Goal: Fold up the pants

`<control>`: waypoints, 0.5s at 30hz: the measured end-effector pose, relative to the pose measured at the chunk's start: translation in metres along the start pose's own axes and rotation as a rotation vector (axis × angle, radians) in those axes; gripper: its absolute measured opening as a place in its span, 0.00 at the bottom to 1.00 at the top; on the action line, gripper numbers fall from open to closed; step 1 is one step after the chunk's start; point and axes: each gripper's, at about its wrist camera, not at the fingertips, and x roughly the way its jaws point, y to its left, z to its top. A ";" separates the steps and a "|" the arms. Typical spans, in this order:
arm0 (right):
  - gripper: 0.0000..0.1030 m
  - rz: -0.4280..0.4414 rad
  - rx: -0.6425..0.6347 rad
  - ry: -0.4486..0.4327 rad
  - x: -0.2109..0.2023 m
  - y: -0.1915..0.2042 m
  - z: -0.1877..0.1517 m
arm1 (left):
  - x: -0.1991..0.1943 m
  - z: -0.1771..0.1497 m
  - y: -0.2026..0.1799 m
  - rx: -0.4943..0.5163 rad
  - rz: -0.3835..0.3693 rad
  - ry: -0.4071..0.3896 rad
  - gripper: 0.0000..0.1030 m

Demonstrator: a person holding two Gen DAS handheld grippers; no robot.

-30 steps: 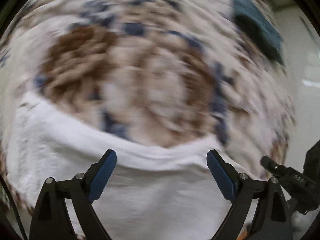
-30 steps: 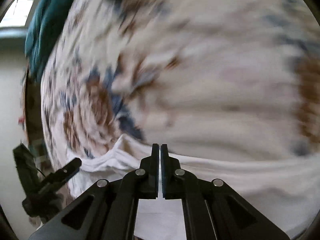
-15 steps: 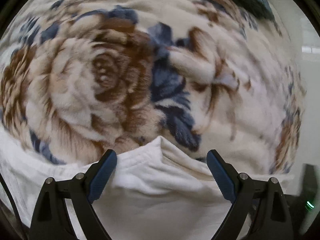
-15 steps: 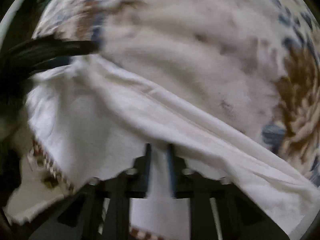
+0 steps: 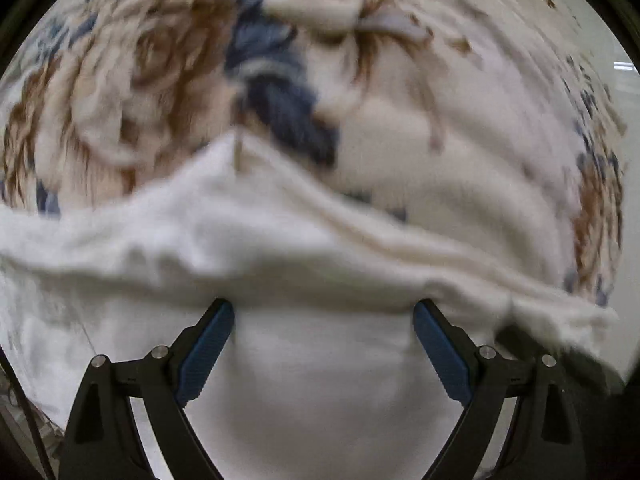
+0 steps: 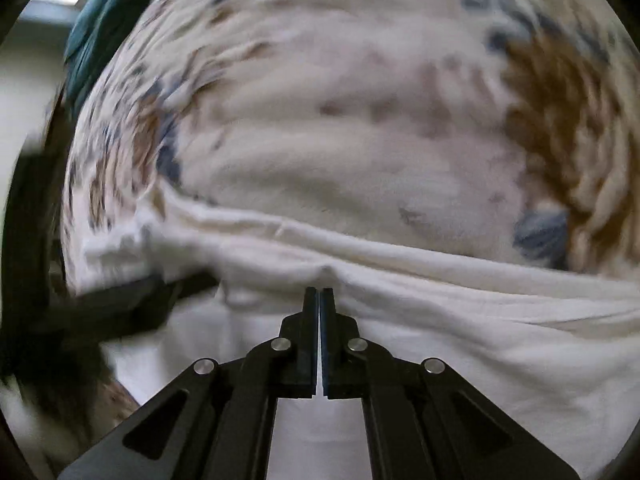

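In the left wrist view, the white pants now reach higher up the picture than half a second ago, their bunched fold covering more of the flowered blanket beneath. The left gripper hangs over them with its blue pads spread wide, gripping nothing. Blanket lies open beyond the fold, its edge curving down at the right against a pale floor. In the right wrist view, the cloth that draped over the right gripper half a second ago now lies flat ahead of it; the jaws are pressed together, though whether they pinch cloth cannot be told. The pants look soft, creased and blurred, with blanket beyond and a teal cloth at its far left edge.
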 end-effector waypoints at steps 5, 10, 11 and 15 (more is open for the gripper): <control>0.00 0.006 0.022 0.033 0.021 -0.012 0.002 | 0.008 0.021 -0.008 0.015 0.046 -0.026 0.90; 0.00 0.068 0.105 0.021 0.026 -0.022 0.010 | 0.006 0.017 -0.019 0.019 0.052 -0.034 0.90; 0.02 0.067 0.118 0.007 0.017 -0.027 0.008 | -0.001 0.015 -0.019 0.008 0.033 -0.044 0.89; 0.27 0.057 0.283 -0.118 -0.045 -0.069 -0.027 | -0.043 0.005 -0.031 0.068 -0.020 -0.144 0.91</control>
